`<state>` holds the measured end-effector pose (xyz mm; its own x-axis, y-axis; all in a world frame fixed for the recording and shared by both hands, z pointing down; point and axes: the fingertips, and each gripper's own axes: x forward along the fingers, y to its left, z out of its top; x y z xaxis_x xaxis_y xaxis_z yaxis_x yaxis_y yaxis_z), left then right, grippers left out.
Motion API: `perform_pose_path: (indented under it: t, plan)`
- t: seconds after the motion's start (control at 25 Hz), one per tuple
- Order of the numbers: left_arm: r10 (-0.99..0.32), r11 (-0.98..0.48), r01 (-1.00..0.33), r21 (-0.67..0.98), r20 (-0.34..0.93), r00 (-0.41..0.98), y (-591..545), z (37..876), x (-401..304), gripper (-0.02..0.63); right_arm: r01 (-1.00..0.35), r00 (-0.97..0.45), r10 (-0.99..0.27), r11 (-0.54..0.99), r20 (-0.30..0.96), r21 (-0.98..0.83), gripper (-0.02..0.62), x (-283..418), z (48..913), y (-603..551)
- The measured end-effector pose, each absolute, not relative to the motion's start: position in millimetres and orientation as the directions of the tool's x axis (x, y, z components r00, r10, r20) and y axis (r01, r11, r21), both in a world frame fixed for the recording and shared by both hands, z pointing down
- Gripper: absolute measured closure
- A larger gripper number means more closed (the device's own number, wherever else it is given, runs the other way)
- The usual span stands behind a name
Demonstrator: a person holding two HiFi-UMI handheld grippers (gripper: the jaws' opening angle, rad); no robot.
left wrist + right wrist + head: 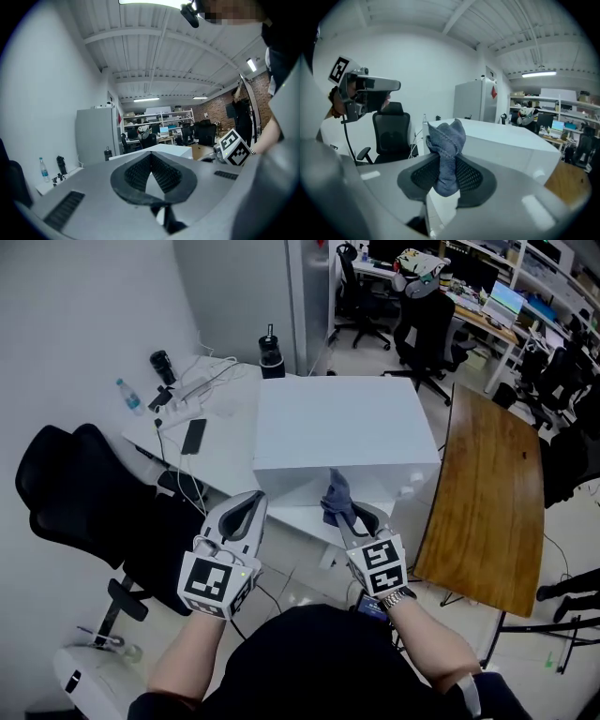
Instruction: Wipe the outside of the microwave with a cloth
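The microwave (pixel 342 423) is a plain white box on a white table (pixel 225 442), straight ahead of me. My right gripper (pixel 343 521) is shut on a bunched blue-grey cloth (pixel 336 495), held just in front of the microwave's front lower edge. In the right gripper view the cloth (pixel 446 140) sticks up between the ribbed pads, with the microwave (pixel 501 143) behind it. My left gripper (pixel 255 499) hovers to the left of the cloth, near the front left corner. Its jaws are shut with nothing between them, as the left gripper view (pixel 151 158) shows.
A black office chair (pixel 84 493) stands left of the table. A wooden tabletop (pixel 492 493) lies to the right. On the table's left part are a phone (pixel 194 435), cables, a water bottle (pixel 131 397) and a black flask (pixel 271 348). Desks and chairs fill the back.
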<state>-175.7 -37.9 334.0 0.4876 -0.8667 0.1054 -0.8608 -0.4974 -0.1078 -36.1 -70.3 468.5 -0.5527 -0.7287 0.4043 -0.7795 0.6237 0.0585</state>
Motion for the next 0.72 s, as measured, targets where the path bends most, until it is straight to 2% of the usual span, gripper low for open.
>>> perform_pose_path:
  t: [0.4, 0.72]
  plan:
    - [-0.912, -0.411, -0.894, -0.179, 0.095, 0.400, -9, 333, -237, 0.606, -0.659, -0.668, -0.646, 0.744, 0.368, 0.110, 0.497, -154, 488, -75]
    - [-0.938, -0.334, -0.931, -0.148, 0.152, 0.313, 6, 339, -275, 0.606, -0.627, -0.683, -0.616, 0.770, 0.393, 0.118, 0.497, -202, 516, -86]
